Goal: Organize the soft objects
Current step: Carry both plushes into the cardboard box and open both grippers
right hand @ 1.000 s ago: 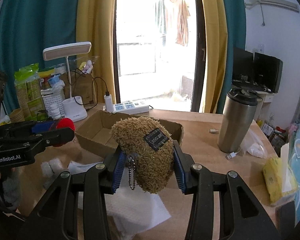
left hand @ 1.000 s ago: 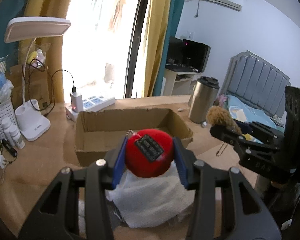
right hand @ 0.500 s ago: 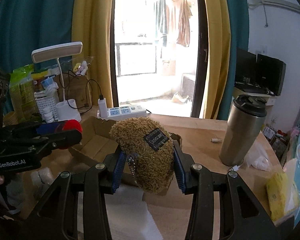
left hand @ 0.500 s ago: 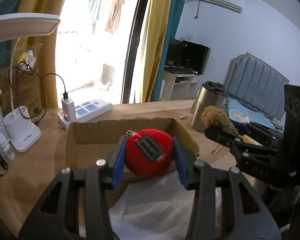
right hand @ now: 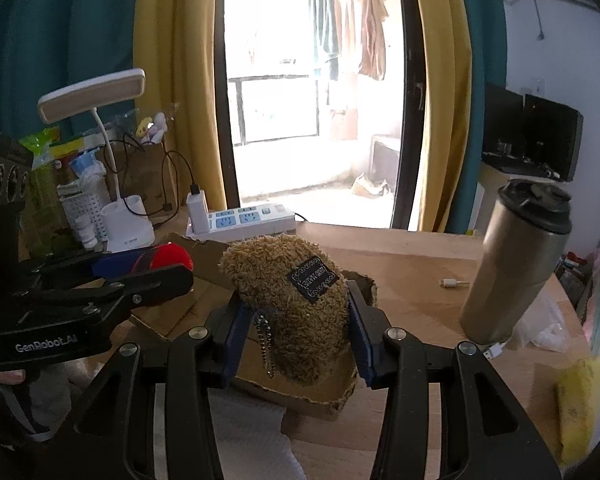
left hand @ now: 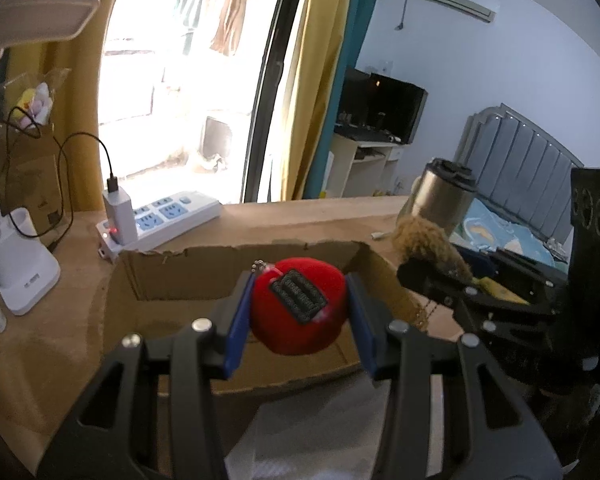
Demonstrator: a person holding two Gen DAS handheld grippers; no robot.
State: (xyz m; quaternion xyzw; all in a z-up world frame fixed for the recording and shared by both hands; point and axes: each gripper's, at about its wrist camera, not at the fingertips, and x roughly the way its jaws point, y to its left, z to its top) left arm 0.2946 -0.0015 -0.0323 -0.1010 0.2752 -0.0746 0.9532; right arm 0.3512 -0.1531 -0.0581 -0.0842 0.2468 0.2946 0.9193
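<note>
Both grippers have come forward over the shallow brown cardboard box (left hand: 188,276) since the earlier frames, and the white foam sheet (left hand: 320,436) that lay under them now sits at the bottom edge of my view. On my left wrist camera, the left gripper (left hand: 299,312) is clenched on a round red plush ball (left hand: 298,312) with a black woven label, held above the box's open interior. On my right wrist camera, the right gripper (right hand: 294,316) is clamped on a shaggy tan plush pouch (right hand: 288,304) with a black label and a small bead chain hanging from it, poised over the box's near right corner. Beside the box on the wooden table (right hand: 412,268) I see 1 steel tumbler with a black lid (right hand: 516,260), a white power strip (left hand: 168,220) and a white desk lamp (right hand: 120,184).
</note>
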